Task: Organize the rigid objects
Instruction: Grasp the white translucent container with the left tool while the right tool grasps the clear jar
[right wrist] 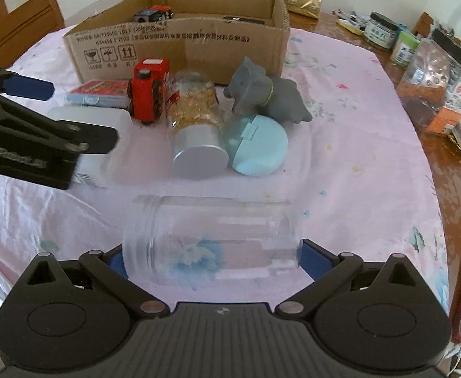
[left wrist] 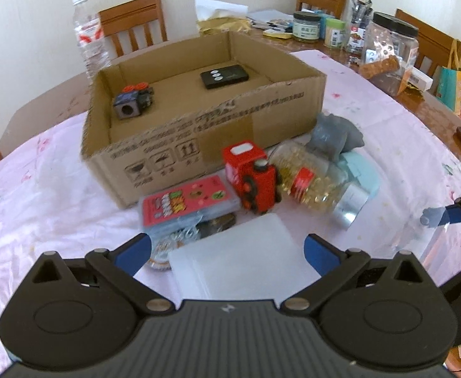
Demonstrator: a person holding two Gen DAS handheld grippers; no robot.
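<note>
Both wrist views face the box [left wrist: 199, 100] from low over the table. The right sits further right. Both share the red toy [right wrist: 148, 91].

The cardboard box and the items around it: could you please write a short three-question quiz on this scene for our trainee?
1. True or false: the cardboard box already holds a black remote.
2. Which claw has a clear jar between its fingers: A left, B right?
3. Fill in: the gold-filled jar lies on its ____.

Key: 1 true; 2 B; 3 side.
</note>
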